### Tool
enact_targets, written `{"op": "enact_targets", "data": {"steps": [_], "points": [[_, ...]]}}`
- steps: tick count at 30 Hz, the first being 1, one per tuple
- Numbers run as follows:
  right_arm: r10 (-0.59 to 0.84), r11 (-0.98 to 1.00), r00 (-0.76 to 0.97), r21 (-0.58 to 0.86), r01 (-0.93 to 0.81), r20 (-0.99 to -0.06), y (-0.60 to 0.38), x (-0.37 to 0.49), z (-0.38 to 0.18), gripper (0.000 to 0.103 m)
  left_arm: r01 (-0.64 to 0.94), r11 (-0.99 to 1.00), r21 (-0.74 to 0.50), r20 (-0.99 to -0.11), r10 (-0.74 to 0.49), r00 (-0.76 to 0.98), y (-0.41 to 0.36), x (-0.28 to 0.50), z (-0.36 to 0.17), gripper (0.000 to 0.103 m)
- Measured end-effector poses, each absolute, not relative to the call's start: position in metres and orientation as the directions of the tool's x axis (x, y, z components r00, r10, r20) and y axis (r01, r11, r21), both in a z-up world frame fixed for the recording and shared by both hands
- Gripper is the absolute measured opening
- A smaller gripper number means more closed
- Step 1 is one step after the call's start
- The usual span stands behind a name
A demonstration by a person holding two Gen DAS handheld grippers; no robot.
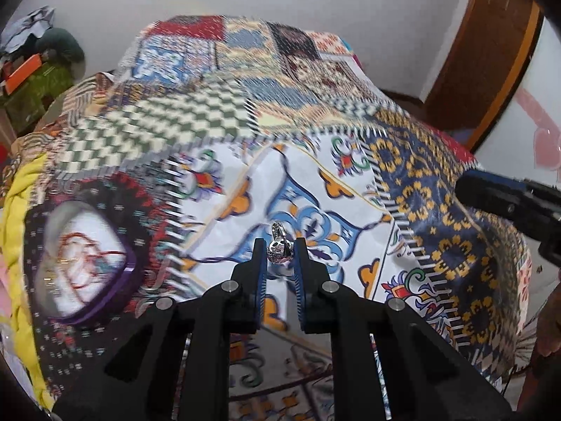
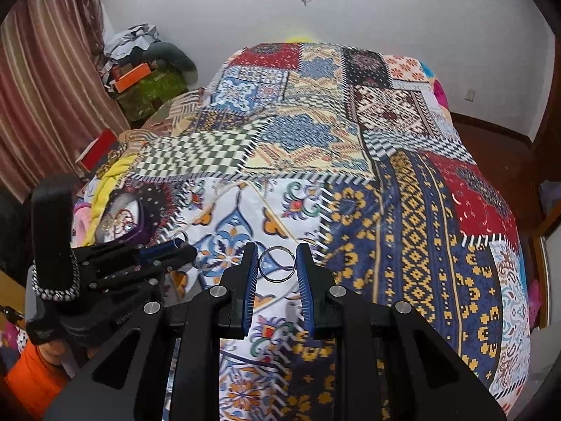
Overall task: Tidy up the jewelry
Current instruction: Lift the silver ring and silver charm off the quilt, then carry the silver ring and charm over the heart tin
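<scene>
Left gripper (image 1: pixel 279 252): my jaws stand narrow, pinched on a silver ornate ring (image 1: pixel 279 248). It sits right at the tips, between the blue ribbed pads (image 1: pixel 301 263). A second silver loop rises just above it, past the tips; whether it is part of the same piece I cannot tell. The ring hangs over the white-and-blue panel of the patchwork bedspread (image 1: pixel 333 189).

Right gripper (image 2: pixel 277 263): jaws a little wider, closed on a plain silver ring (image 2: pixel 277 264). The band stands edge-on between the pads, each side touching a pad, near the tips. Through its opening the bedspread pattern shows.

Jewelry box (image 1: pixel 86 263): purple-rimmed, white inside, open on the bed to the left of my left jaws, well apart from them. Red cord and small pieces lie in it; blur hides the detail. From the right wrist view the same box sits just behind the left gripper's tip.

A beaded bracelet (image 2: pixel 56 289) wraps the left gripper's handle. An orange sleeve (image 2: pixel 31 375) shows below it.

Right gripper's tip enters the left wrist view from the right edge, apart from my ring.
</scene>
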State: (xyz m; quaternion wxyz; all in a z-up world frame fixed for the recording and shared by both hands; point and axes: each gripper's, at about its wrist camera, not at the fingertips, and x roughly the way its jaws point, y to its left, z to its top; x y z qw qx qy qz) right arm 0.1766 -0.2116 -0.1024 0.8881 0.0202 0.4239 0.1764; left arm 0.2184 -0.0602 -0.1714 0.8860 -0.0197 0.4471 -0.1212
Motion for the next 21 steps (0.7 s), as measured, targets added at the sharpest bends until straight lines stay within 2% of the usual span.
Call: {"op": "enact_targets", "data": {"steps": [10,21], "points": [[0.374,0.912,0.585,0.171,-0.372,-0.719,-0.167,0.174,-0.082,0.020,0.091,0.988,-0.124,-0.710,-0.152,0.688,0.001,0.192,-0.128,0.014],[0.450,0.855,0.571,0.146,-0.499,-0.687,-0.101,0.177,-0.061,0.020,-0.057,0.993,-0.103,-0.673,-0.028,0.739,0.081,0.164,-0.115,0.014]]}}
